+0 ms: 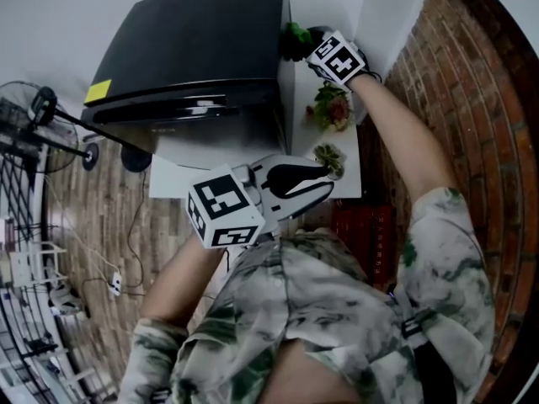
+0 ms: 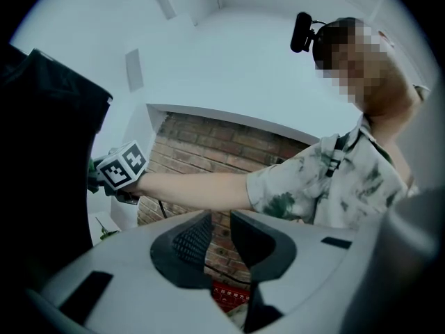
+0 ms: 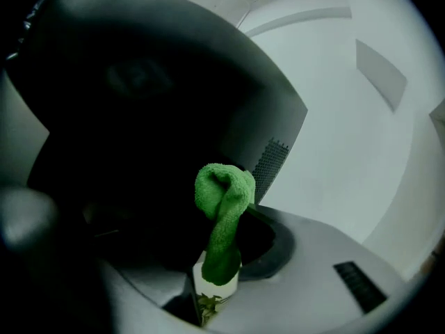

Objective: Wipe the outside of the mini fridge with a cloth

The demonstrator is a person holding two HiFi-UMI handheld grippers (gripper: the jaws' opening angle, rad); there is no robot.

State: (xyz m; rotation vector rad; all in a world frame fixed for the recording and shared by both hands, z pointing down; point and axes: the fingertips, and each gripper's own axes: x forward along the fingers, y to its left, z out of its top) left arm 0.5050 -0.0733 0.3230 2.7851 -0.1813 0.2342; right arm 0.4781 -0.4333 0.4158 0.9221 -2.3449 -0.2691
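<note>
The black mini fridge stands on a white table. At its right side wall, near the back, my right gripper is shut on a bunched green cloth. In the right gripper view the cloth sticks up from the jaws of the right gripper, right beside the fridge's dark wall. My left gripper hovers near the table's front right corner, apart from the fridge. Its jaws stand slightly open in the left gripper view, with nothing between them.
Small potted plants sit on the table right of the fridge, below my right arm. A brick wall closes the right side. A fan and cables stand at the left; a red crate lies below the table.
</note>
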